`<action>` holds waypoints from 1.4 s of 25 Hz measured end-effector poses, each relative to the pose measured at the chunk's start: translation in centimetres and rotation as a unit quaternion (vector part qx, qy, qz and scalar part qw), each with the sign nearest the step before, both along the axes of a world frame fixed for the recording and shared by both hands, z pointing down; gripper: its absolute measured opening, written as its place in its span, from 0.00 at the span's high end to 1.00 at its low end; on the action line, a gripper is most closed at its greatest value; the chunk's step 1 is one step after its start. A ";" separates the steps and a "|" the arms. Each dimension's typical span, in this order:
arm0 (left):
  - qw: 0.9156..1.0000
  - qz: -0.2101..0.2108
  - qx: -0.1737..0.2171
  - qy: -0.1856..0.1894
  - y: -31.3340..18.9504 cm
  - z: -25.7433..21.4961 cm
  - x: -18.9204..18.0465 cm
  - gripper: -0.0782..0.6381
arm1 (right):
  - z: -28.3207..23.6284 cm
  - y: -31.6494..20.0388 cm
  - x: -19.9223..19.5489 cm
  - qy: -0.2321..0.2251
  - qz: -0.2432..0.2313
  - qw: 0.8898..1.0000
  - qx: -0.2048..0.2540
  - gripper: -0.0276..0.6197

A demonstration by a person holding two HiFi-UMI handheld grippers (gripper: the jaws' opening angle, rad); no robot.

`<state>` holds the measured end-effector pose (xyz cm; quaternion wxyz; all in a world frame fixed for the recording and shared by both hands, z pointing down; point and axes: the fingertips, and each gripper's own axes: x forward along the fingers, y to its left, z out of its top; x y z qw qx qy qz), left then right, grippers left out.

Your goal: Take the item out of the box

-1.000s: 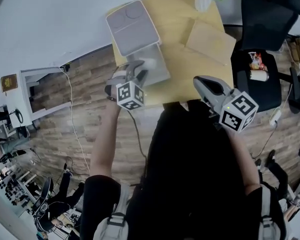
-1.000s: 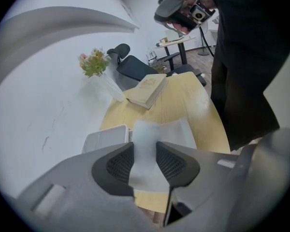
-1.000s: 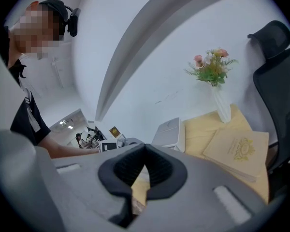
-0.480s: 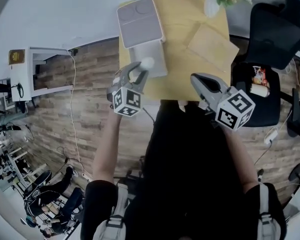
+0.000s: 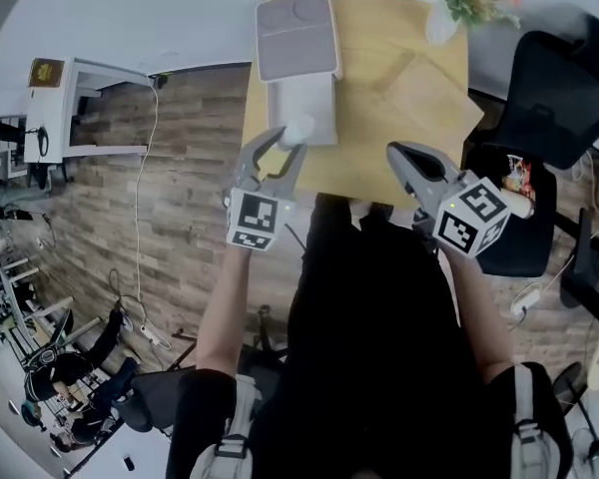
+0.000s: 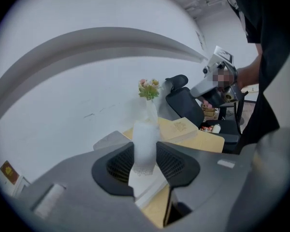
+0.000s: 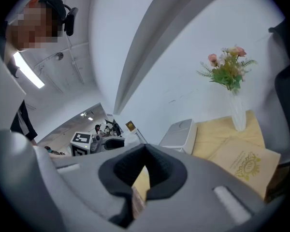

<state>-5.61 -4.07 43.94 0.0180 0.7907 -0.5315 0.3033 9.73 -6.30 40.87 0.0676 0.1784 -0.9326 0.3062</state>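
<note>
Frosted white tube-shaped item (image 6: 146, 129), likely light and slippery, is pinched mid-body by the left gripper (image 6: 146, 148) jaws. The right gripper (image 7: 145, 150) jaws are closed on nothing.

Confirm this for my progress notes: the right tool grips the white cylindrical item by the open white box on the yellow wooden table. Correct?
Not quite: the left tool grips the white cylindrical item by the open white box on the yellow wooden table, as the left gripper view shows; the right tool is empty.
</note>
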 end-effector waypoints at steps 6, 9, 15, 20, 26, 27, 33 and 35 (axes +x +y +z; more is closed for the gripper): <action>0.998 -0.019 0.036 0.057 1.1 -3.1 1.6 0.68 | -1.2 0.1 -0.6 0.001 -0.022 0.999 0.028 0.96; 0.996 -0.023 0.044 0.075 1.6 -4.1 2.0 0.68 | -2.1 0.2 -0.9 -0.001 -0.022 0.999 0.042 0.96; 0.993 -0.021 0.060 0.103 2.2 -6.6 2.5 0.68 | -3.8 0.4 -1.3 -0.006 -0.010 0.998 0.059 0.96; 0.988 -0.017 0.071 0.139 2.1 -8.3 3.4 0.68 | -4.8 0.5 -1.3 -0.007 -0.002 0.997 0.071 0.96; 0.979 -0.023 0.090 0.184 1.1 -9.4 4.1 0.68 | -6.0 0.6 -1.3 -0.011 0.013 0.996 0.090 0.96; 0.977 -0.022 0.091 0.190 1.0 -9.6 4.3 0.68 | -6.1 0.7 -1.2 -0.010 0.015 0.996 0.093 0.96; 0.972 -0.015 0.090 0.214 0.5 -10.4 5.3 0.68 | -6.1 0.1 -0.3 -0.003 0.028 0.994 0.103 0.96; 0.970 -0.019 0.083 0.227 0.4 -10.7 5.5 0.68 | -6.4 0.0 0.0 -0.003 0.031 0.994 0.106 0.96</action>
